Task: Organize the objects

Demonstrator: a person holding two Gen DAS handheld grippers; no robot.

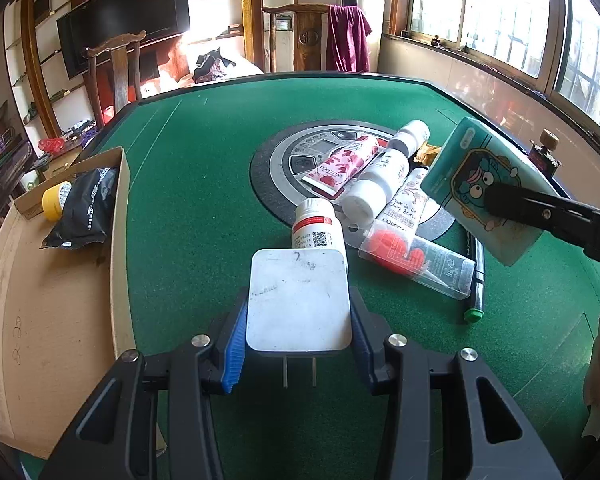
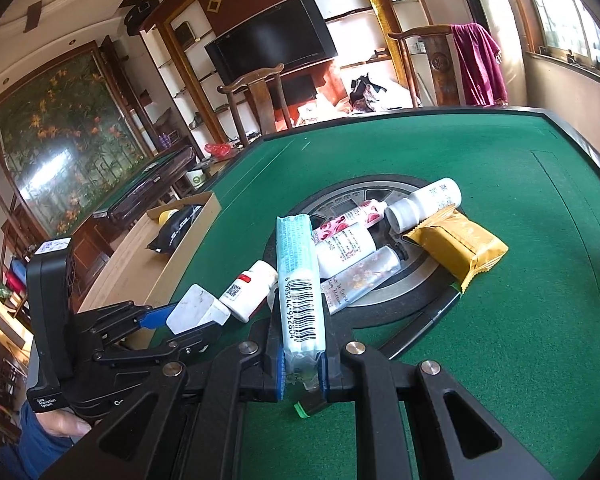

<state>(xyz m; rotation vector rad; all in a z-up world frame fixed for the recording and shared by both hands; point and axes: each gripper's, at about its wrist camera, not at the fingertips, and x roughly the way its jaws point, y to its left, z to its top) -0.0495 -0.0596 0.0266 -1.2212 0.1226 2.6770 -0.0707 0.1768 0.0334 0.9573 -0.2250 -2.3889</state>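
Note:
My left gripper (image 1: 298, 344) is shut on a white plug adapter (image 1: 298, 300), held above the green table; it also shows in the right wrist view (image 2: 192, 312). My right gripper (image 2: 302, 364) is shut on a teal tissue pack (image 2: 300, 280), which shows in the left wrist view (image 1: 484, 184) with a cartoon print. On the table lie a red-labelled pill bottle (image 1: 316, 226), white bottles (image 1: 376, 184), hand-cream tubes (image 1: 342, 166), a clear box with red contents (image 1: 416, 260), a green-capped marker (image 1: 476, 280) and a yellow packet (image 2: 460, 244).
A cardboard box (image 1: 60, 280) stands at the table's left edge, holding a black pouch (image 1: 86, 208) and a yellow-lidded jar (image 1: 54, 200). A round grey panel (image 1: 300, 156) sits in the table centre. Wooden chairs (image 1: 116, 68) stand beyond the far edge.

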